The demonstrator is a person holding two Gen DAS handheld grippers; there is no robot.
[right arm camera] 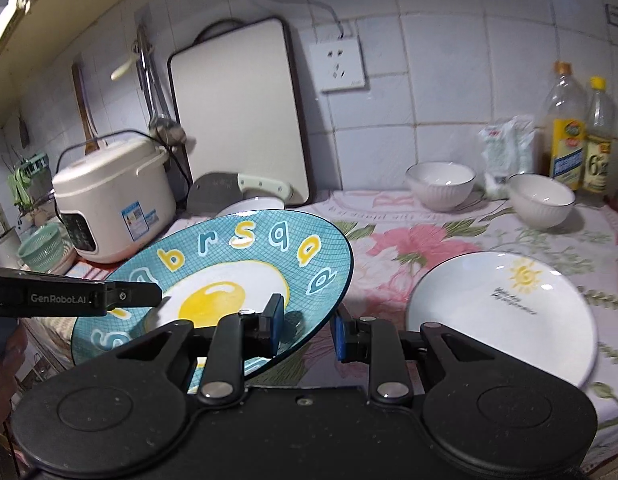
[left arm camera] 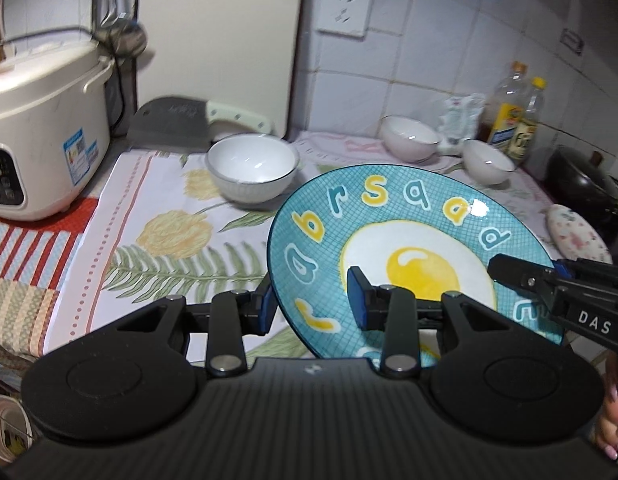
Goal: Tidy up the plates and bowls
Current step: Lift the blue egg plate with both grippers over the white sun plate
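A teal plate with a fried-egg picture and letters (left arm camera: 409,216) is held tilted above the counter. My left gripper (left arm camera: 313,304) straddles its left rim, one finger under and one on top. My right gripper (right arm camera: 307,326) straddles the plate (right arm camera: 237,248) at its right rim, and also shows in the left wrist view (left arm camera: 521,276). Whether the jaws clamp the rim I cannot tell. A white bowl (left arm camera: 253,174) stands behind the plate. Two more white bowls (right arm camera: 441,184) (right arm camera: 543,200) stand at the back right. A white plate with a sun print (right arm camera: 505,312) lies at the right.
A rice cooker (left arm camera: 37,140) stands at the left. A cleaver (left arm camera: 177,120) and a cutting board (right arm camera: 237,108) lean on the tiled wall. Oil bottles (right arm camera: 565,132) stand at the back right. A dark wok (left arm camera: 585,184) and a floral dish (left arm camera: 577,236) sit at far right.
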